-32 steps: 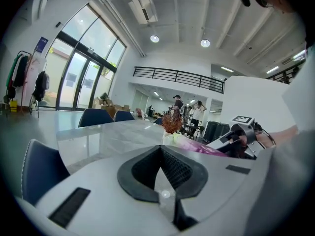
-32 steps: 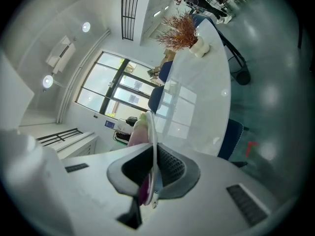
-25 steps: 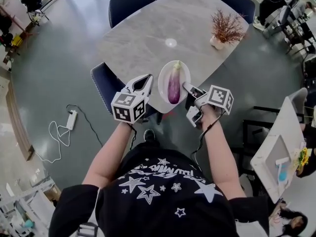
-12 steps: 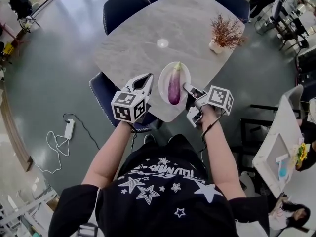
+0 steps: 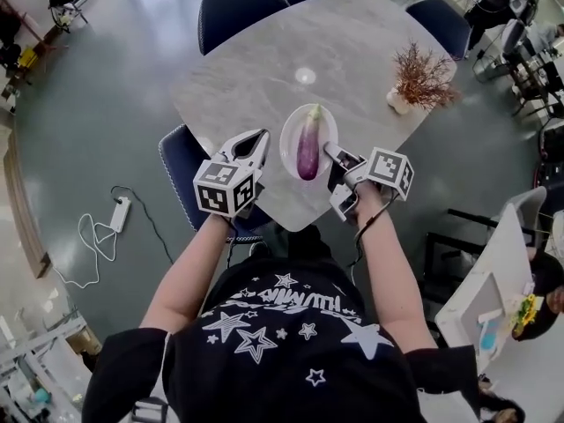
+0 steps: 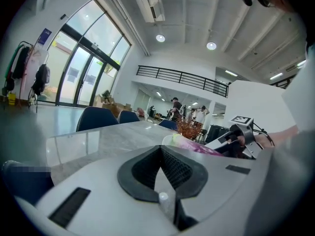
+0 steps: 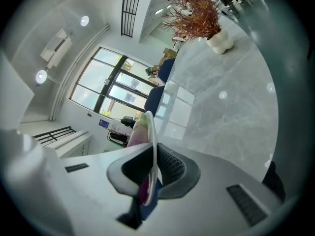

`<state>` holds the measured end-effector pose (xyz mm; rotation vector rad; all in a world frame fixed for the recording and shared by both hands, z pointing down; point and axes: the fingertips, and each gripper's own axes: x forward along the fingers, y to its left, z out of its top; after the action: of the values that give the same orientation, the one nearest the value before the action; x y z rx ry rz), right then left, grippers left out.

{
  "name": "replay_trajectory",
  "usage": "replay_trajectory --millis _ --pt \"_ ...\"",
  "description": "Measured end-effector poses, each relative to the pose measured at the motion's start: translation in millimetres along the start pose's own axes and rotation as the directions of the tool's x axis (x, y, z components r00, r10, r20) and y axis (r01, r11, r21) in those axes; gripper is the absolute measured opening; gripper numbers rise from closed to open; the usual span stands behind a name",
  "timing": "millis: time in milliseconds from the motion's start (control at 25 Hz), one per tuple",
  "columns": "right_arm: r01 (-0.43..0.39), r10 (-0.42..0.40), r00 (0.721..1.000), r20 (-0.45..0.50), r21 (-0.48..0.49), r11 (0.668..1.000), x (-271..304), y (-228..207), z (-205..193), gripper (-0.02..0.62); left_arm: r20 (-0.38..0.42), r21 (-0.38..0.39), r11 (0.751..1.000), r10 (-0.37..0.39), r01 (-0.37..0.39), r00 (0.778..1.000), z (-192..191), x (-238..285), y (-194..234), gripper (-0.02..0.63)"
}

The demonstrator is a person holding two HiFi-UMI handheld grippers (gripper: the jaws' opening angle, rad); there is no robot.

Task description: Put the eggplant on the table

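A purple eggplant (image 5: 307,144) with a green stem lies lengthwise on a white oval plate (image 5: 290,139), held over the near part of the grey marble table (image 5: 256,69). My right gripper (image 5: 329,152) is shut on the plate's right rim; in the right gripper view the plate (image 7: 152,127) stands edge-on between the jaws of the right gripper (image 7: 151,156), with the eggplant (image 7: 137,131) behind it. My left gripper (image 5: 261,137) hovers just left of the plate, shut on nothing. In the left gripper view the left gripper (image 6: 160,157) has the eggplant (image 6: 198,146) ahead to the right.
A white vase of dried reddish twigs (image 5: 419,70) stands at the table's far right. Dark blue chairs (image 5: 240,5) ring the table, one (image 5: 181,161) under my left gripper. A power strip with cable (image 5: 118,214) lies on the floor at left. Another table (image 5: 489,276) stands at right.
The plate with the eggplant, still in the right gripper, now sits farther in from the table's near edge. Both grippers keep their places beside it.
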<state>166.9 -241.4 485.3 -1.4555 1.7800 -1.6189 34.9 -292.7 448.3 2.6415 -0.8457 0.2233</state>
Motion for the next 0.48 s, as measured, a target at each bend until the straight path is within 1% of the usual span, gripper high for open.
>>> replay_trajectory --millis 280,480 --pt "-0.025 0.026 0.995 -0.092 0.004 1.0 37 -8 49 0.023 0.005 -0.021 0.994 0.108 -0.108 0.994 20 36 22 0.008" --pt "-0.032 0.03 0.988 -0.154 -0.012 0.999 59 -21 79 0.023 0.005 -0.042 0.985 0.168 -0.168 0.986 23 65 28 0.008"
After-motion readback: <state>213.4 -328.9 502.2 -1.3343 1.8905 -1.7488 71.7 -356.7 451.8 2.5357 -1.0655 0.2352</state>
